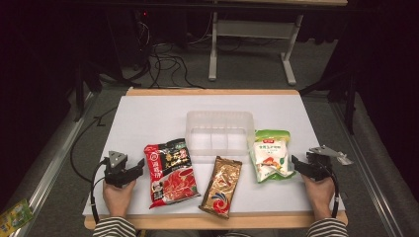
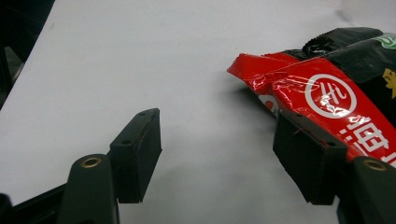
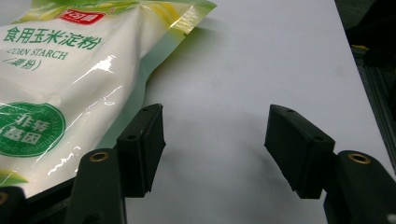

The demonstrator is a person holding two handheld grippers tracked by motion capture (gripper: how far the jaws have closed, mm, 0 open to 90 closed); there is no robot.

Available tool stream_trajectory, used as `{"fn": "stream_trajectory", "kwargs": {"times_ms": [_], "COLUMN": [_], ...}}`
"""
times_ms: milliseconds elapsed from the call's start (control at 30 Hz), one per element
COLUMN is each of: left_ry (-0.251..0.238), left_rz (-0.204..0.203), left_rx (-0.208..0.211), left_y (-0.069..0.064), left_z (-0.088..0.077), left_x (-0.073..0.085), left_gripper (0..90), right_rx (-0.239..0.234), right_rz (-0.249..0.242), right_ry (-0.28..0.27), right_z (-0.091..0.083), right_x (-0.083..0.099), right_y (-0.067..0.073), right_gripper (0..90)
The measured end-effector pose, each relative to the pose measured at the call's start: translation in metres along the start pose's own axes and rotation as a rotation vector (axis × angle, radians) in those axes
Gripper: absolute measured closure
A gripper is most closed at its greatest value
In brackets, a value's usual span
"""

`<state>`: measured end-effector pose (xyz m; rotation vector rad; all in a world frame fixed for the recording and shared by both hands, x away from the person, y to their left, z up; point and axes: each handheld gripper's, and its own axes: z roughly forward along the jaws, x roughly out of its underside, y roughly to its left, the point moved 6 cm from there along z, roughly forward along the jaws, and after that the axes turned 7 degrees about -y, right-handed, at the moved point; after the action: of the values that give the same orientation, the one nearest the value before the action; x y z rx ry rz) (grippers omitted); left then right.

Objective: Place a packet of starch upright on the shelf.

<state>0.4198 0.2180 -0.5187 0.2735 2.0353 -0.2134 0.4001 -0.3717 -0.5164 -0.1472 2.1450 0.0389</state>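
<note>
Three food packets lie on the white table top (image 1: 148,113): a red and black pouch (image 1: 169,172) at the left, a gold and brown packet (image 1: 222,186) in the middle, and a green and white corn starch bag (image 1: 270,154) at the right. Behind them stands an empty clear plastic bin (image 1: 219,130). My left gripper (image 1: 140,167) rests open just left of the red pouch (image 2: 327,93), with nothing between its jaws. My right gripper (image 1: 295,164) is open beside the right edge of the starch bag (image 3: 60,84), with only bare table between its jaws.
A wooden rim (image 1: 212,92) borders the table. Cables (image 1: 168,64) and the legs of another desk (image 1: 213,49) stand on the floor behind. A small yellow-green packet (image 1: 14,215) lies on the floor at the left. Bare table stretches behind the bin.
</note>
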Motion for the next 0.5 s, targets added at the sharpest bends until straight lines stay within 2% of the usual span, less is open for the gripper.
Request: {"fn": "stream_trajectory", "kwargs": {"times_ms": [500], "left_ry": [0.014], "left_rz": [0.005], "left_rx": [0.004], "left_y": [-0.0003], "left_z": [0.0009], "left_x": [0.0004], "left_gripper": [33.0], "right_rx": [-0.014], "right_rz": [0.007], "right_ry": [0.002], "right_z": [0.0004], "right_x": [-0.0003], "right_y": [-0.0023], "right_gripper": [38.2]}}
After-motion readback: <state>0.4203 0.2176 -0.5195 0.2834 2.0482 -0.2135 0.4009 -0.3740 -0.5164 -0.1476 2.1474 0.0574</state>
